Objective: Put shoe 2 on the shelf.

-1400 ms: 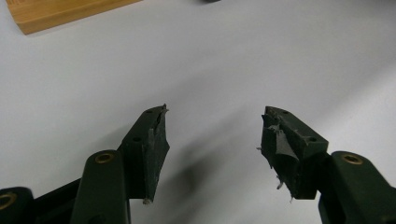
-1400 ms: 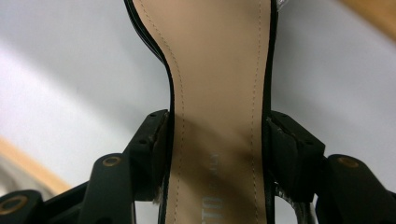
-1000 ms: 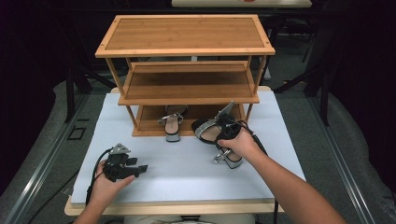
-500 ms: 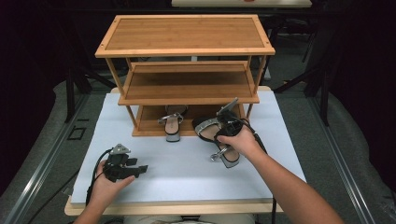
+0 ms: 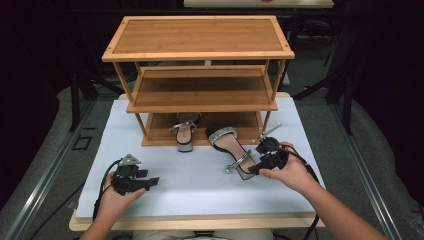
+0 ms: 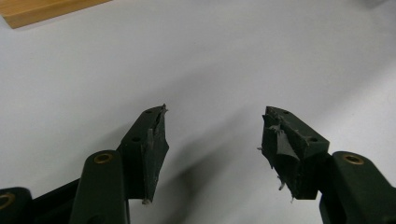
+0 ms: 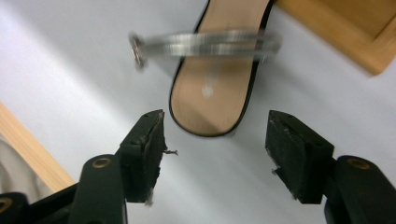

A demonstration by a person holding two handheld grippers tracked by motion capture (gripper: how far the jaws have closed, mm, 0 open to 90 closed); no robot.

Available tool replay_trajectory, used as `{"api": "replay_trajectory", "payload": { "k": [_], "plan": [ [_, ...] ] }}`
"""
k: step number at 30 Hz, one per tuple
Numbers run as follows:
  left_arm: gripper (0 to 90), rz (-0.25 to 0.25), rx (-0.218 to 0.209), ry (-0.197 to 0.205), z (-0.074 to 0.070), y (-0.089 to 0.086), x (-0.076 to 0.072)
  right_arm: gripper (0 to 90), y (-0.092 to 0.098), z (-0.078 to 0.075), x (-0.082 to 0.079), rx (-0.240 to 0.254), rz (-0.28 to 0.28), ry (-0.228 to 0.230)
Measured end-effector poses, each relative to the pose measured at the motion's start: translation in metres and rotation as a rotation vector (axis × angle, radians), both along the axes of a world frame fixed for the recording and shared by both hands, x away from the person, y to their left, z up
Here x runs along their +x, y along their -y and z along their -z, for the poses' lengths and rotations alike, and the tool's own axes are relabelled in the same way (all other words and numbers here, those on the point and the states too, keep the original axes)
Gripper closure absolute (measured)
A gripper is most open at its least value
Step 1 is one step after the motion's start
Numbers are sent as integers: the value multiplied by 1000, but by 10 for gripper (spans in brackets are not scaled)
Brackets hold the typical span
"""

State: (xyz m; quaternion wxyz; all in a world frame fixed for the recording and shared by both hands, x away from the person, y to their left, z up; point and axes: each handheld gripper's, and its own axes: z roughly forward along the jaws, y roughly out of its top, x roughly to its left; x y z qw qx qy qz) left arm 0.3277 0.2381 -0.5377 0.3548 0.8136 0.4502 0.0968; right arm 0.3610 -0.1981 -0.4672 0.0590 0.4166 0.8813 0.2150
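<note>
A black sandal (image 5: 231, 146) with a tan insole and a silver ankle strap lies on the white table, toe at the front edge of the wooden rack's (image 5: 200, 36) bottom shelf. Its heel end (image 7: 210, 100) sits just ahead of my right gripper (image 7: 215, 140), whose jaws stand open on either side without touching it. From above, the right gripper (image 5: 256, 169) is right behind the heel. The matching sandal (image 5: 184, 134) rests on the bottom shelf. My left gripper (image 5: 149, 182) hovers open over bare table at the front left, nothing between its jaws (image 6: 215, 135).
The three-tier wooden rack stands at the back of the table; its middle shelf (image 5: 202, 92) and top are bare. A corner of the rack's base (image 6: 42, 10) shows far ahead of the left gripper. The table's wooden front edge (image 5: 200, 222) runs close under both hands.
The right gripper carried the sandal down and toward the person, laid it flat on the table and let go, now open behind the heel. The left gripper has stayed put.
</note>
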Motion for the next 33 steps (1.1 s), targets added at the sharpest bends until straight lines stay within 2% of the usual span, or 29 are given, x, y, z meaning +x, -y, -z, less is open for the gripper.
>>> {"api": "replay_trajectory", "payload": {
  "k": [2, 4, 5, 7, 8, 9, 11, 12, 13, 15, 16, 17, 18, 19, 20, 21, 22, 23, 26, 27, 28, 29, 31, 33],
  "plan": [
    [400, 4, 1, -3, 0, 0, 0, 354, 1, 15, -2, 23, -15, -3],
    [400, 1, 2, -7, 1, 0, 0, 352, 0, 28, -2, 7, -21, 5],
    [400, -7, -4, -3, 2, 0, 0, 355, -1, 34, -2, 21, -18, 12],
    [400, -6, -2, -12, 2, -1, 1, 366, -3, 42, -2, 50, -7, 0],
    [400, -7, -2, -14, 3, -1, 1, 369, -7, 46, -3, 54, 5, 23],
    [400, -6, -1, -13, 3, -2, 1, 372, -8, 47, -4, 55, 4, 28],
    [400, -5, -5, -13, 3, -2, 1, 378, -14, 49, -8, 89, -2, 42],
    [400, -5, -4, -12, 3, -2, 1, 363, -19, 50, -11, 131, -24, 44],
    [400, -4, -3, -13, 2, -1, 1, 349, -21, 50, -12, 123, -19, 54],
    [400, 1, 2, -11, 2, -1, 1, 313, -30, 55, -15, 166, -53, 50],
    [400, 0, 2, -11, 2, 0, 1, 305, -36, 56, -17, 92, -31, 85],
    [400, 1, 2, -11, 2, 0, 1, 307, -40, 60, -16, 142, -57, 80],
    [400, 3, 2, -9, 2, 0, 1, 308, -43, 62, -18, 82, -47, 97],
    [400, 3, 0, -10, 2, 0, 1, 309, -44, 70, -14, 208, -95, 74],
    [400, 2, -2, -8, 2, -1, 1, 310, -46, 72, -15, 178, -72, 90],
    [400, 2, -4, -7, 2, -1, 1, 303, -48, 72, -16, 110, -34, 119],
    [400, -2, -6, -8, 2, -1, 1, 299, -49, 73, -17, 104, -18, 122],
    [400, 1, -7, -7, 2, -1, 1, 298, -49, 76, -16, 166, -30, 109],
    [400, 3, -5, -1, 1, -1, 1, 304, -51, 76, -18, 168, -33, 120],
    [400, 3, -6, 8, 0, 0, 1, 305, -52, 76, -19, 154, -25, 131],
    [399, 6, -6, 6, -1, 0, 1, 309, -51, 75, -19, 159, -17, 121],
    [398, 8, -6, 8, -1, 0, 1, 318, -51, 75, -20, 170, 5, 111],
    [398, 9, -7, 10, -1, 1, 1, 319, -55, 77, -25, 178, 36, 124],
    [398, 9, -4, 7, 0, 2, 1, 278, -60, 78, -28, 144, 88, 148]
  ]
}}
